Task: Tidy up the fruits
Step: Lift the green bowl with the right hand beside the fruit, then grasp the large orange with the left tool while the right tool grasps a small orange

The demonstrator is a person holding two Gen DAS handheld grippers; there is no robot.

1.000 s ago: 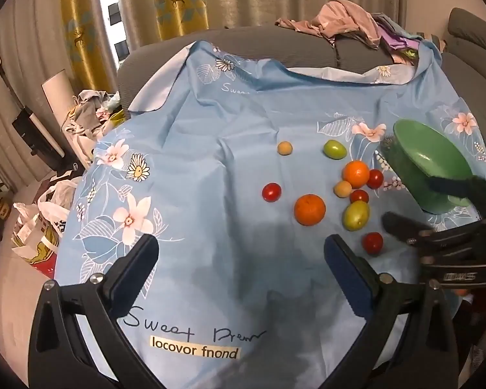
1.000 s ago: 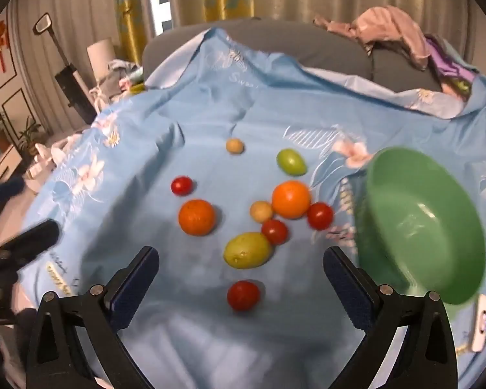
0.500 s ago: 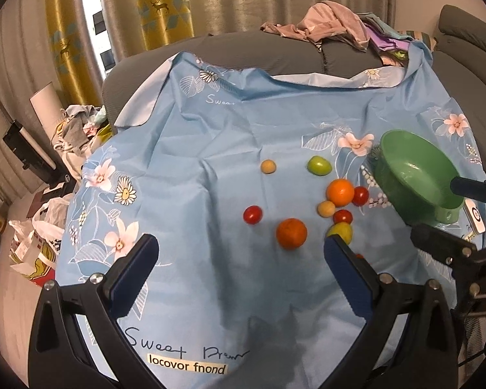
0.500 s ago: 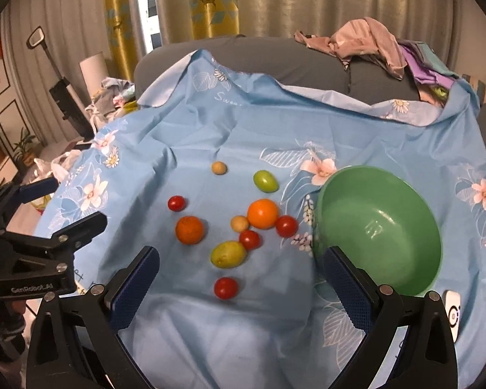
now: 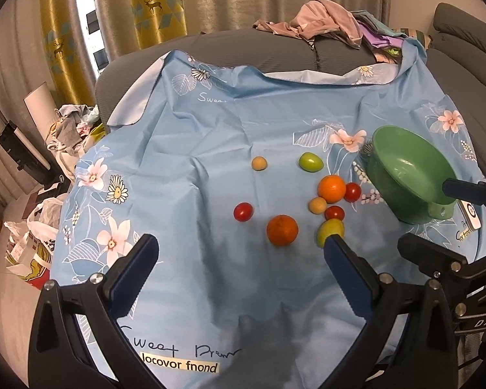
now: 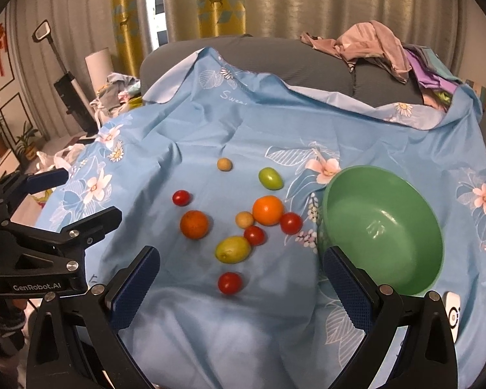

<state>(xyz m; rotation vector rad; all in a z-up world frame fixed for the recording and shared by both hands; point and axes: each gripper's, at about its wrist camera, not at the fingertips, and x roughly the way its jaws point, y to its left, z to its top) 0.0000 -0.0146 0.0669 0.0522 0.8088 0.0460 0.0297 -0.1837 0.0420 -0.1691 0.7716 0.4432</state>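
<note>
So we've got both grippers hovering above the blue cloth point(image 6: 275, 123); left gripper point(image 5: 239, 253) wide apart and holding nothing, right gripper point(image 6: 241, 262) likewise spread and bare; 10 fruits sit loose just left of the green bowl point(image 6: 431, 272), which has nothing in it yet. Our worry: the cluster around the orange point(image 6: 268, 210) is tight, so grabbing 1 could nudge the touching tomato point(image 6: 291, 223) and send it rolling; the rumpled, soft cloth wouldn't stop that, and a hard squeeze might split a tomato.
</note>
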